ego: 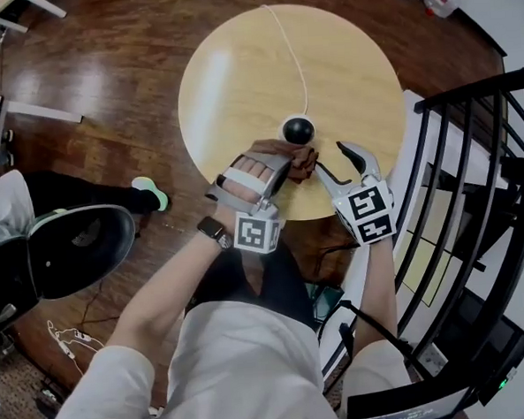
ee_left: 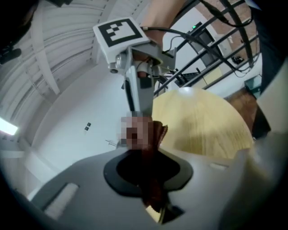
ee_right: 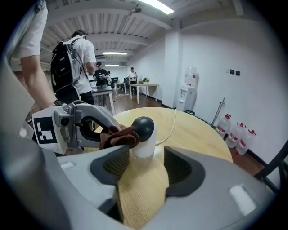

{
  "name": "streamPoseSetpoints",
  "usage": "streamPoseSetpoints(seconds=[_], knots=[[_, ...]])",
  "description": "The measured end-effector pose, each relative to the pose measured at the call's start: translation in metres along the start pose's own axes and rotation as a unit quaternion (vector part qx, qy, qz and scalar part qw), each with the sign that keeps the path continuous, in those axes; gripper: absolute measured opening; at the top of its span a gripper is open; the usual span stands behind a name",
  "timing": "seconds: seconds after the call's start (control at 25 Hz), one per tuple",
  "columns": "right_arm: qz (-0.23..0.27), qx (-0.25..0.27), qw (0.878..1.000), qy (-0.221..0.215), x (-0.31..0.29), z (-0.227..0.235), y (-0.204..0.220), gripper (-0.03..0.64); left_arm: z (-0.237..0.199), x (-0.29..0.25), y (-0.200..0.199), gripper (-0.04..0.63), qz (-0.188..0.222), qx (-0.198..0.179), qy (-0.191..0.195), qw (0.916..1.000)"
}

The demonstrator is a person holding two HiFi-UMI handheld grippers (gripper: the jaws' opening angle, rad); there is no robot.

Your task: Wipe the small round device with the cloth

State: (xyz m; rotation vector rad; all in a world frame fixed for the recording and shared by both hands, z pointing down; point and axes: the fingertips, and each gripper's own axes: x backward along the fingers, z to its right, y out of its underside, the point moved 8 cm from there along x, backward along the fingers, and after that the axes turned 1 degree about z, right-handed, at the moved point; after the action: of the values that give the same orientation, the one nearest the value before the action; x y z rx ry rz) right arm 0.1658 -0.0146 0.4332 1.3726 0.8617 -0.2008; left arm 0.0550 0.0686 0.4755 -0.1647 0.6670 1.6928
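Device [ego: 298,129]: white base, black ball top, on the counter [ego: 235,64] toward its near edge, cord [ego: 298,67] trailing to the far side. Cloth [ego: 302,163], brown and bunched, sits against the device's left side and seems to touch it. Left tongs [ego: 296,160] are clamped on the cloth. Right tongs [ego: 344,165] are wide and empty, just beside the device. Wipe in hand, by the look. The device looks light and may skid, so steady the base with the right tongs. Sweep the cloth round the ball, light pressure, clear of the cord.

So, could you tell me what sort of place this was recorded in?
Most likely an open-plan office or lab: desks with people along the back, a water dispenser with spare water bottles standing nearby, and strip lights overhead.
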Motion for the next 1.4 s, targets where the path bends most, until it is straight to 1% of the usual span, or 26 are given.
streamPoseSetpoints(seconds=[0.08, 0.16, 0.28, 0.32, 0.36, 0.44, 0.48, 0.52, 0.56, 0.64, 0.68, 0.72, 0.76, 0.8, 0.84, 0.88, 0.92, 0.96, 1.04, 1.08, 1.16, 1.2, 1.24, 1.32, 1.4], knots=[[-0.004, 0.006, 1.000, -0.004, 0.000, -0.001, 0.001, 0.242, 0.004, -0.005, -0.002, 0.066, -0.007, 0.005, 0.016, 0.9998], [-0.001, 0.001, 1.000, -0.003, 0.002, 0.000, 0.004, 0.242, 0.007, -0.012, -0.001, 0.066, -0.020, 0.009, 0.037, 0.9991], [0.002, -0.012, 1.000, 0.004, 0.005, 0.003, 0.006, 0.242, 0.010, -0.018, 0.005, 0.066, -0.040, 0.019, 0.089, 0.9951], [0.002, -0.016, 1.000, 0.006, 0.005, 0.003, 0.007, 0.242, 0.012, -0.020, 0.008, 0.066, -0.046, 0.017, 0.106, 0.9931], [0.003, -0.020, 1.000, 0.008, 0.006, 0.004, 0.009, 0.242, 0.015, -0.021, 0.013, 0.067, -0.054, 0.007, 0.120, 0.9912], [0.004, -0.029, 0.999, 0.013, 0.006, 0.005, 0.014, 0.242, 0.021, -0.019, 0.021, 0.067, -0.064, -0.015, 0.138, 0.9883], [0.005, -0.034, 0.999, 0.015, 0.007, 0.005, 0.017, 0.242, 0.021, -0.015, 0.022, 0.067, -0.061, -0.011, 0.145, 0.9875], [0.007, -0.039, 0.999, 0.016, 0.007, 0.004, 0.019, 0.242, 0.017, -0.008, 0.022, 0.067, -0.052, 0.000, 0.150, 0.9873], [0.009, -0.045, 0.999, 0.017, 0.007, 0.003, 0.022, 0.242, 0.010, -0.001, 0.022, 0.067, -0.034, 0.014, 0.153, 0.9876], [0.015, -0.059, 0.998, 0.021, 0.007, 0.002, 0.029, 0.242, -0.018, 0.015, 0.020, 0.067, 0.027, 0.031, 0.155, 0.9871], [0.021, -0.067, 0.997, 0.023, 0.006, 0.001, 0.033, 0.242, -0.040, 0.023, 0.017, 0.067, 0.060, 0.031, 0.159, 0.9850], [0.027, -0.077, 0.996, 0.024, 0.005, -0.002, 0.035, 0.242, -0.062, 0.030, 0.014, 0.067, 0.089, 0.018, 0.166, 0.9819], [0.033, -0.089, 0.995, 0.025, 0.003, -0.006, 0.036, 0.242, -0.083, 0.035, 0.012, 0.067, 0.110, -0.011, 0.177, 0.9780], [0.037, -0.100, 0.994, 0.025, 0.000, -0.013, 0.036, 0.242, -0.100, 0.038, 0.009, 0.067, 0.125, -0.053, 0.191, 0.9722], [0.040, -0.110, 0.993, 0.027, -0.003, -0.020, 0.035, 0.242, -0.116, 0.039, 0.006, 0.067, 0.136, -0.104, 0.206, 0.9635], [0.042, -0.119, 0.992, 0.030, -0.007, -0.029, 0.033, 0.242, -0.127, 0.038, 0.003, 0.067, 0.145, -0.158, 0.220, 0.9516], [0.045, -0.126, 0.990, 0.034, -0.012, -0.038, 0.032, 0.242, -0.133, 0.036, 0.002, 0.067, 0.154, -0.212, 0.233, 0.9366], [0.046, -0.135, 0.989, 0.036, -0.017, -0.047, 0.031, 0.242, -0.135, 0.030, 0.001, 0.067, 0.161, -0.266, 0.244, 0.9185], [0.051, -0.153, 0.986, 0.035, -0.022, -0.060, 0.030, 0.242, -0.126, 0.015, 0.000, 0.067, 0.168, -0.366, 0.269, 0.8751], [0.053, -0.157, 0.986, 0.032, -0.022, -0.065, 0.030, 0.242, -0.118, 0.006, 0.000, 0.067, 0.167, -0.403, 0.286, 0.8530], [0.051, -0.154, 0.986, 0.026, -0.022, -0.075, 0.026, 0.242, -0.104, -0.001, 0.006, 0.067, 0.165, -0.463, 0.318, 0.8108], [0.049, -0.150, 0.987, 0.024, -0.021, -0.082, 0.023, 0.242, -0.100, 0.001, 0.010, 0.067, 0.170, -0.484, 0.329, 0.7929], [0.046, -0.147, 0.988, 0.024, -0.021, -0.088, 0.020, 0.242, -0.098, 0.004, 0.012, 0.066, 0.180, -0.499, 0.336, 0.7783], [0.042, -0.150, 0.987, 0.027, -0.019, -0.094, 0.019, 0.242, -0.096, 0.004, 0.010, 0.066, 0.199, -0.530, 0.338, 0.7515], [0.041, -0.160, 0.986, 0.031, -0.017, -0.095, 0.024, 0.242, -0.090, -0.004, 0.002, 0.066, 0.200, -0.559, 0.356, 0.7215]])
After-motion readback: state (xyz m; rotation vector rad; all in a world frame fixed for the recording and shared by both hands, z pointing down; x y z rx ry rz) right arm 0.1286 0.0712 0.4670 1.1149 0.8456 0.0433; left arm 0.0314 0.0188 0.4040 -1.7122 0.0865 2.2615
